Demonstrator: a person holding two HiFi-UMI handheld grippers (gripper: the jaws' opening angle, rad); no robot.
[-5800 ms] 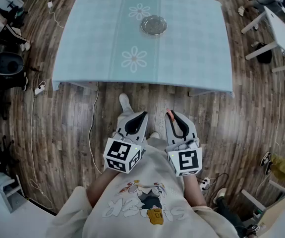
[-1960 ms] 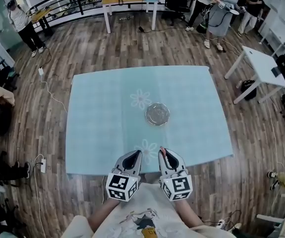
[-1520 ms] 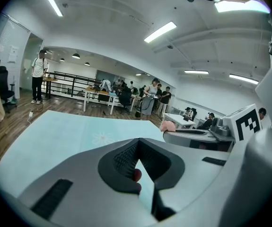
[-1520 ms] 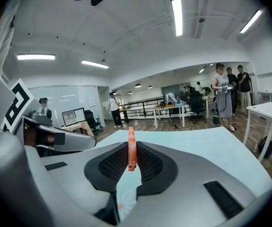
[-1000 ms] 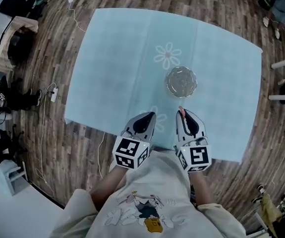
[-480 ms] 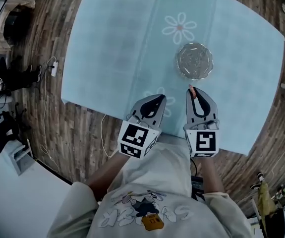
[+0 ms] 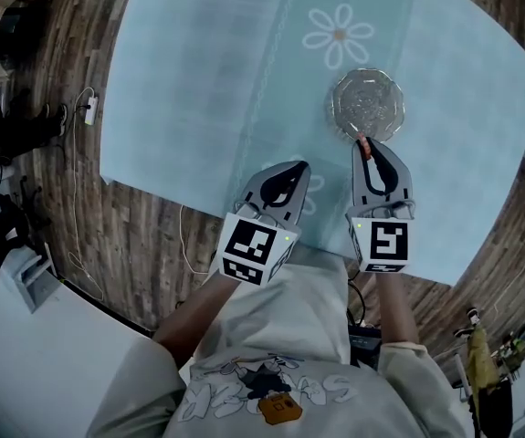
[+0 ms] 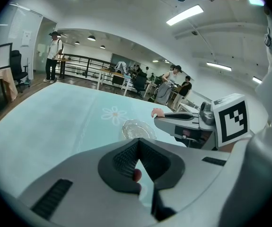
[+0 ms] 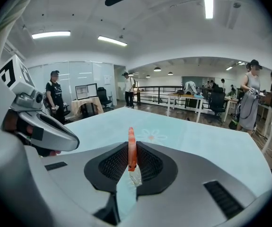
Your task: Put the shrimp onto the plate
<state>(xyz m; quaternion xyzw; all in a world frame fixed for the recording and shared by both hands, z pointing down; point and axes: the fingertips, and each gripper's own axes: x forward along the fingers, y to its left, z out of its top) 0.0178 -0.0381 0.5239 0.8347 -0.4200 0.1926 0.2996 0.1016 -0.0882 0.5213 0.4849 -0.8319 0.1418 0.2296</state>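
Carried forward from the blue-clothed table's (image 7: 198, 80) near edge, the right gripper (image 7: 365, 144), clenched on the thin orange shrimp (image 9: 131, 148), now reaches the round glass plate's (image 7: 369, 103) rim; next, centre and release.

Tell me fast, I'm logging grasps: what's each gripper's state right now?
Left gripper: closed, holding nothing.
Right gripper: closed on the thin orange-pink shrimp.

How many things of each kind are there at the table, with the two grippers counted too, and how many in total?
shrimp: 1
plate: 1
grippers: 2 (left gripper, right gripper)
table: 1
Total: 5
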